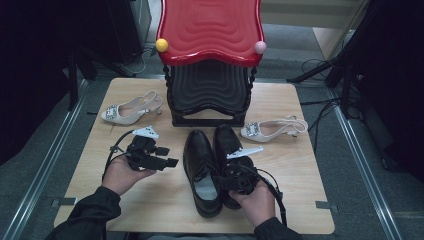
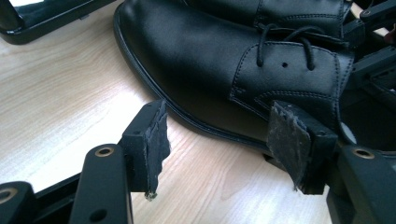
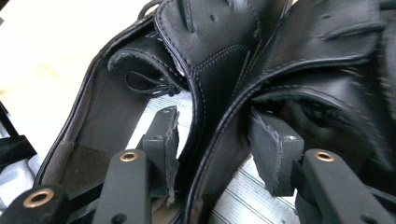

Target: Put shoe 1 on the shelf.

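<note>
Taking the pair of black lace-up shoes (image 1: 212,167) in the middle of the wooden table (image 1: 165,200) as the landmark, and going from left to right: well to the left of the pair and farther back, a pale slingback heel (image 1: 131,109) with a jewelled buckle lies on the table. Just left of the pair, nearer the person, the left tongs (image 1: 170,157) sit in the person's left hand (image 1: 122,172), pointing toward the left black shoe (image 2: 224,60). In the left gripper view these tongs are spread wide with nothing between the pads, hovering beside the shoe's sole edge without touching it.

Behind the pair stands a black stool frame (image 1: 209,97) with a red wavy seat (image 1: 210,27) on top.

The right tongs (image 3: 212,149) sit over the heel end of the pair, in the person's right hand (image 1: 257,200). In the right gripper view they are spread, one pad inside the left shoe's opening and the other inside the right black shoe (image 3: 336,70), with the two shoes' adjoining inner walls standing between them; the pads do not look to be pressing on the leather.

To the right of the pair and a little farther back lies a second pale slingback heel (image 1: 272,129).
</note>
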